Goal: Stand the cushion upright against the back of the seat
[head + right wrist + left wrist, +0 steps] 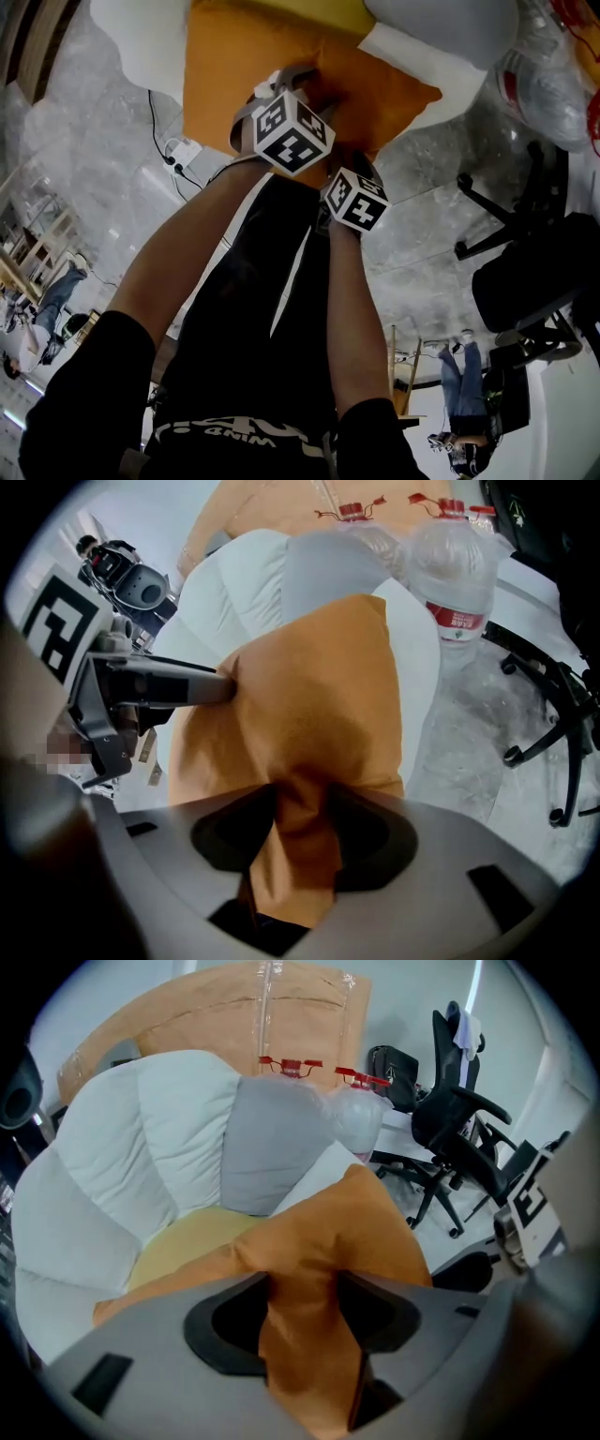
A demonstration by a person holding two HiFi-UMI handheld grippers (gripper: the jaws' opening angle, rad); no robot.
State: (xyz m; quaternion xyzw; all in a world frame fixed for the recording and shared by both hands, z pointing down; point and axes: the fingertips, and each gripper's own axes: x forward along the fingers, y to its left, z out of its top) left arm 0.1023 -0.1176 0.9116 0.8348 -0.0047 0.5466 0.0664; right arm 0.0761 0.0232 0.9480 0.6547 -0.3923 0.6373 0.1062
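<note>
Orange cushion gripped: left fingers, right fingers | yellow pad: left gripper view

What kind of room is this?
Probably an office or workroom: black office chairs stand on a shiny floor, and water bottles sit beside the white seat.

Black office chairs stand on grey marbled floor.
</note>
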